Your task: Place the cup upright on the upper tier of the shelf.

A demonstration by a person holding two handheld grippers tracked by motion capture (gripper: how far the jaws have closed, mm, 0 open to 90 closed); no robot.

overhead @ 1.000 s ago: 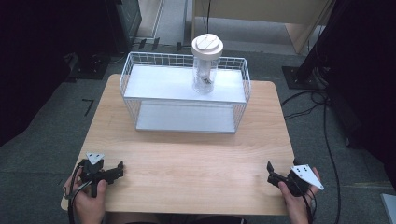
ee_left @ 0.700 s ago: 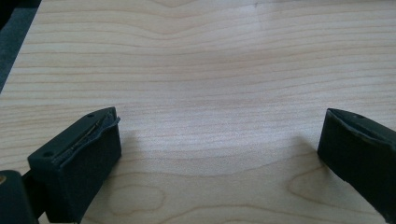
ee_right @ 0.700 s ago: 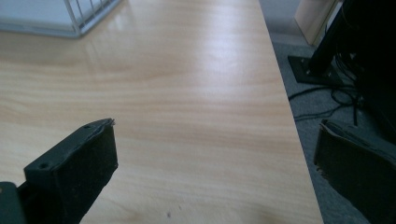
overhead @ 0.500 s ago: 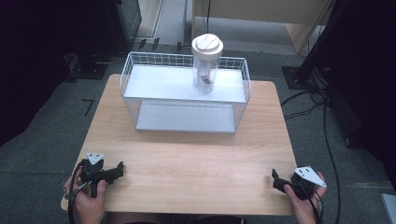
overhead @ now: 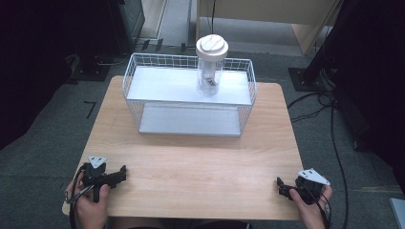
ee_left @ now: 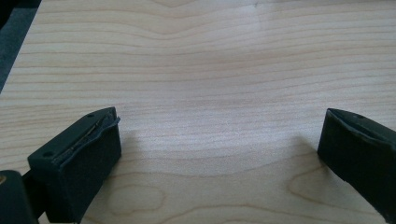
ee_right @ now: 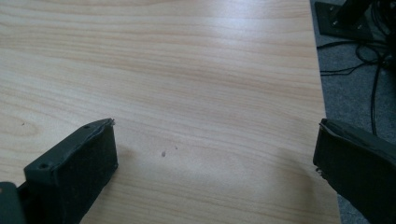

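Both grippers are sitting low at the near edge of my counter (overhead: 196, 162): the left gripper (overhead: 119, 172) at the left corner, the right gripper (overhead: 282, 187) at the right. Each one's fingers (ee_left: 79, 158) are gaping wide, holding nothing. Well beyond them, a lidded clear jar (overhead: 210, 64) is standing upright on the upper shelf of the white wire rack (overhead: 186, 98).

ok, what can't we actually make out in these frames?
- Contents of the clear jar on the wire rack, high view: dark bits at the bottom, too small to identify.
- Left gripper and right gripper, own views: jaw bodies cut off by the bottom and side edges.
- The person's forearms, high view: cut off by the bottom edge.
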